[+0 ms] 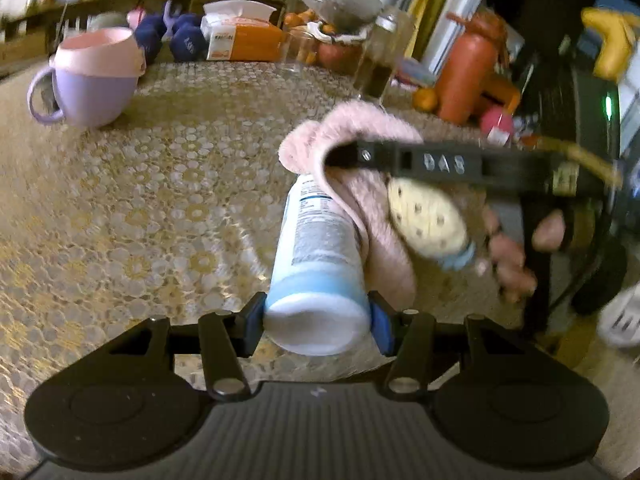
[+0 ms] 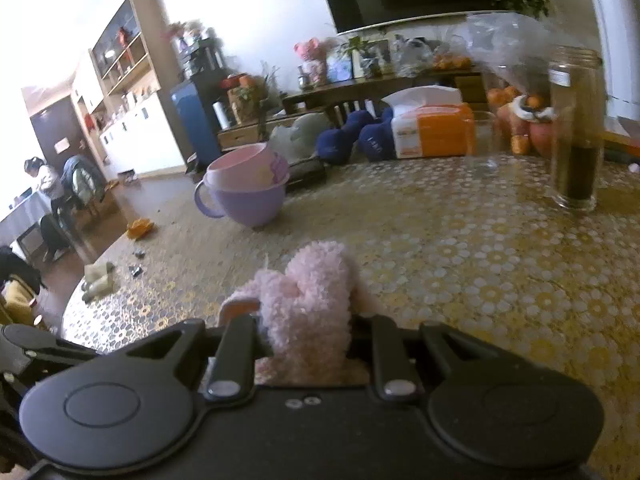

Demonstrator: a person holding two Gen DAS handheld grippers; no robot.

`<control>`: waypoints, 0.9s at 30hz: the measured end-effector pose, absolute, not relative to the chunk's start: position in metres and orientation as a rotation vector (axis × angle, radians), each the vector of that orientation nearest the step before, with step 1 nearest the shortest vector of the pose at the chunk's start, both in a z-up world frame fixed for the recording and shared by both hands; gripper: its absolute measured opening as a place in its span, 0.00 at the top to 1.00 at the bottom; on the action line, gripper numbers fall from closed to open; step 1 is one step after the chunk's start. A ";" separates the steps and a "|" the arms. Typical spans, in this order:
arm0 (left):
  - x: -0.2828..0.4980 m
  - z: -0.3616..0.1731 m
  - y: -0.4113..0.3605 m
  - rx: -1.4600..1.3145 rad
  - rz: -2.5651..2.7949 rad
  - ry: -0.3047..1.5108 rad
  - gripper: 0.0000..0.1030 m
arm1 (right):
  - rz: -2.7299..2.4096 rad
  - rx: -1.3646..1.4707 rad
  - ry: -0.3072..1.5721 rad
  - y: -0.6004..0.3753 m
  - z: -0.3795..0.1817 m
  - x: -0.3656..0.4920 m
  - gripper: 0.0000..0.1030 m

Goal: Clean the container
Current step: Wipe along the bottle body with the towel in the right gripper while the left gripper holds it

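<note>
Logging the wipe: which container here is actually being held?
The white-and-blue labelled bottle, clamped in the left gripper; the purple cup and glass jar stand free.

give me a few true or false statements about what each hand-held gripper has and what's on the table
1. The left hand-held gripper is shut on the white and blue bottle. True.
2. The right hand-held gripper holds a yellow sponge. False: it is shut on the pink fluffy cloth.
3. The pink cloth lies against the bottle's side. True, as the left wrist view shows.
4. The purple cup on the table stands empty. False: a pink cup sits inside it.
5. The glass jar lies on its side. False: it stands upright, with dark liquid in its lower part.
</note>
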State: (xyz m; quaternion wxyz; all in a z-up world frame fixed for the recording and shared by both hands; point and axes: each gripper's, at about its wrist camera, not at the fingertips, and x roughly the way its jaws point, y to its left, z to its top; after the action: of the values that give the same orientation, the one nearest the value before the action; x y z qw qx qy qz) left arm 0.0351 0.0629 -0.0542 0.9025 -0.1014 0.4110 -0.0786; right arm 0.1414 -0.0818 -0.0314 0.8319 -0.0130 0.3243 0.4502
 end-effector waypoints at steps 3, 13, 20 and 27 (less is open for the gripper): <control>0.027 -0.058 0.056 -0.101 -0.139 0.819 0.49 | 0.949 -0.092 0.666 -0.068 -0.029 0.135 0.82; 0.008 -0.076 0.024 0.244 -0.025 0.711 0.49 | 0.939 -0.080 0.708 -0.047 -0.031 0.149 0.82; 0.006 -0.076 0.017 0.316 0.005 0.654 0.48 | 0.933 -0.072 0.715 -0.044 -0.032 0.151 0.82; 0.011 -0.063 0.028 0.206 -0.021 0.672 0.49 | 0.955 -0.024 0.674 -0.059 -0.016 0.146 0.83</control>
State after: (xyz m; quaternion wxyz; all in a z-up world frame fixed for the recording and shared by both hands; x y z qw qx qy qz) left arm 0.0113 0.0277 -0.0632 0.9388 0.1008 0.3292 -0.0104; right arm 0.1456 -0.0587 -0.0156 0.8339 -0.0114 0.3183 0.4507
